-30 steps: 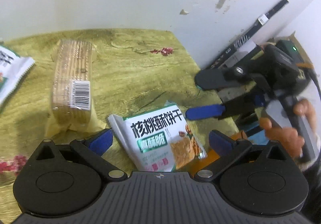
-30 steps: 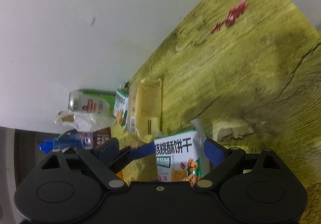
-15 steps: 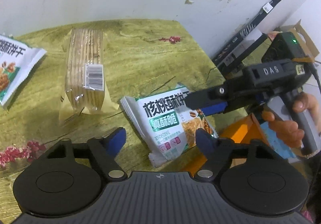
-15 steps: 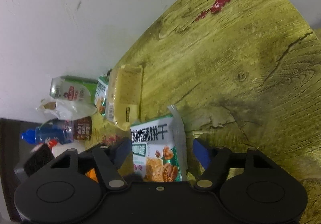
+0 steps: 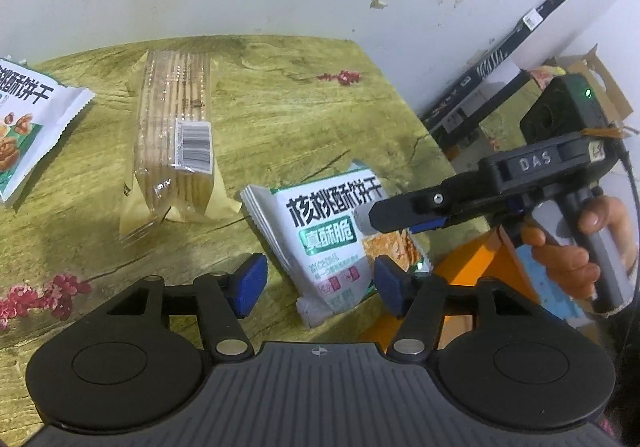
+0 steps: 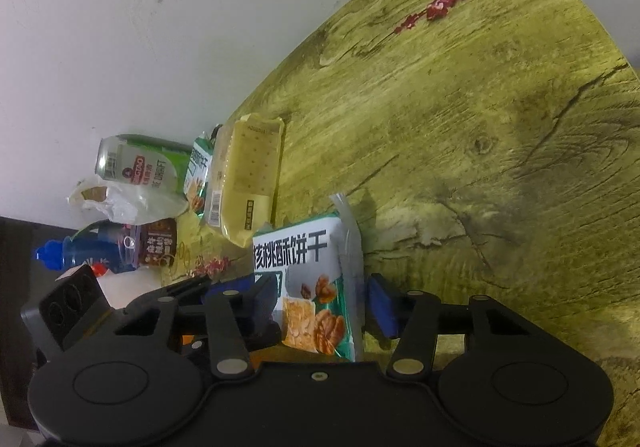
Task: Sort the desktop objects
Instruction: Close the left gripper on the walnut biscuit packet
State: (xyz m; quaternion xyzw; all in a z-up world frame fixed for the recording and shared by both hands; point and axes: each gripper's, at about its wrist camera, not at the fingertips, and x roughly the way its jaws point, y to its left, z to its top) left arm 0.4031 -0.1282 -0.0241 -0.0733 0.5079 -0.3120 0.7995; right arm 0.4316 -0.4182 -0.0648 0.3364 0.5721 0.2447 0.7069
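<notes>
A white and green walnut biscuit packet (image 5: 332, 235) lies on the yellow-green table (image 5: 280, 107) near its right edge. My right gripper (image 5: 370, 219) comes in from the right with its jaws around the packet's right end; in the right wrist view the packet (image 6: 316, 279) sits between its blue pads (image 6: 382, 305), jaws still apart. My left gripper (image 5: 318, 279) is open just in front of the packet, touching nothing. A clear pack of crackers (image 5: 174, 139) lies to the left.
A second walnut biscuit packet (image 5: 24, 115) lies at the far left. In the right wrist view a green can (image 6: 136, 167), a plastic bag (image 6: 128, 199) and a blue-capped bottle (image 6: 92, 251) stand by the wall. An orange box (image 5: 480, 267) and black boards (image 5: 500, 59) are off the table's right edge.
My right gripper has moved in over the packet's right end, jaws narrowing around it. My left gripper has drawn back and turned slightly left; more of the table shows.
</notes>
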